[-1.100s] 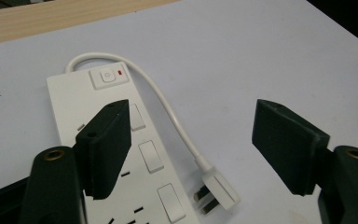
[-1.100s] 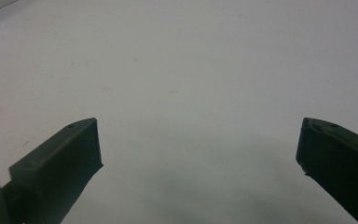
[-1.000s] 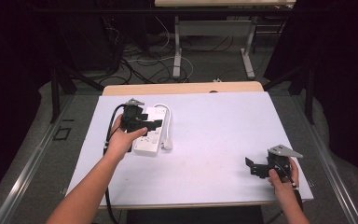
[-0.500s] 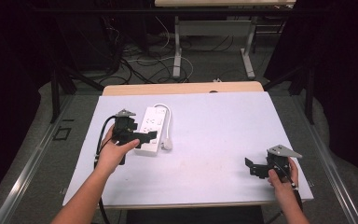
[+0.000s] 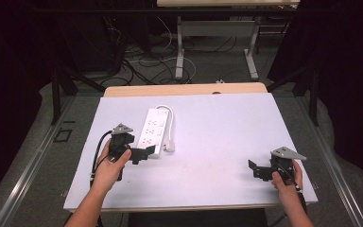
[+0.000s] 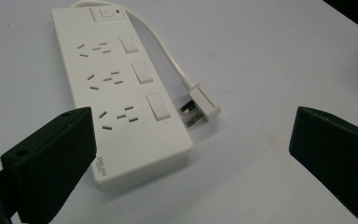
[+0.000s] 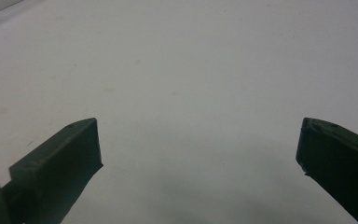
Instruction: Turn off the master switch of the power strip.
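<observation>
My left gripper [image 6: 191, 154] has just been opening; its fingers [image 6: 51, 158] stand wide with nothing between them. The near end of the white plastic strip [image 6: 121, 93] lies just beyond them, its small label too blurred to read. Its plug [image 6: 200, 105] rests alongside. My right gripper [image 7: 198, 154] gapes over bare table [image 7: 191, 60].
</observation>
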{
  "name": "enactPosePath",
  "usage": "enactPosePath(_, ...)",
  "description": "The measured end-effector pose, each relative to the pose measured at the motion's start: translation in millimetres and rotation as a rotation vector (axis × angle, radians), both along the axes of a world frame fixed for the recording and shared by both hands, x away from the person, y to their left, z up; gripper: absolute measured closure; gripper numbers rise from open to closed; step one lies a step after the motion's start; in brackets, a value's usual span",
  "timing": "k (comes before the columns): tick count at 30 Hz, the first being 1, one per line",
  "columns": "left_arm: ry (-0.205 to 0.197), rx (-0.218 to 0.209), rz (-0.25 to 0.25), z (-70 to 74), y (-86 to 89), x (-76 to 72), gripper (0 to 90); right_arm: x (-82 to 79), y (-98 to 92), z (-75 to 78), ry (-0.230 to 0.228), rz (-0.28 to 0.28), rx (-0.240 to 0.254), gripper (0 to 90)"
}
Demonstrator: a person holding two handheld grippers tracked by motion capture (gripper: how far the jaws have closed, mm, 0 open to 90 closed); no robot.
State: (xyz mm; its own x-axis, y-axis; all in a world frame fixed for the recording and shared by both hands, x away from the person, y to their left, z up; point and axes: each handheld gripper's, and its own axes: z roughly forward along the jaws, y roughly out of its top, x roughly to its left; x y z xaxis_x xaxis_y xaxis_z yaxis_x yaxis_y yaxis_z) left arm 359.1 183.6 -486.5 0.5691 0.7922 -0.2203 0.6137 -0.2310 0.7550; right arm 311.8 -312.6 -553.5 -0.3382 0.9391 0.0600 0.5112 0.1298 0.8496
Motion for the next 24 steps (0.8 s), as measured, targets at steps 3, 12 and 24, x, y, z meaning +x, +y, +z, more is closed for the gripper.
enactPosePath(3, -0.004, 0.011, 0.004, -4.5, 2.3, -2.5, 0.4, 0.1, -0.1, -0.2, 0.001, 0.000, 0.000, 0.0)
enactPosePath(12, -0.006, 0.017, 0.037, -21.9, 6.6, -8.5, 0.4, 0.0, -0.8, 0.0, -0.002, 0.001, 0.002, 0.0)
enactPosePath(24, -0.005, 0.034, 0.061, -32.7, 22.3, -21.1, 0.6, -0.1, -0.4, 0.3, -0.003, 0.002, 0.000, 0.0)
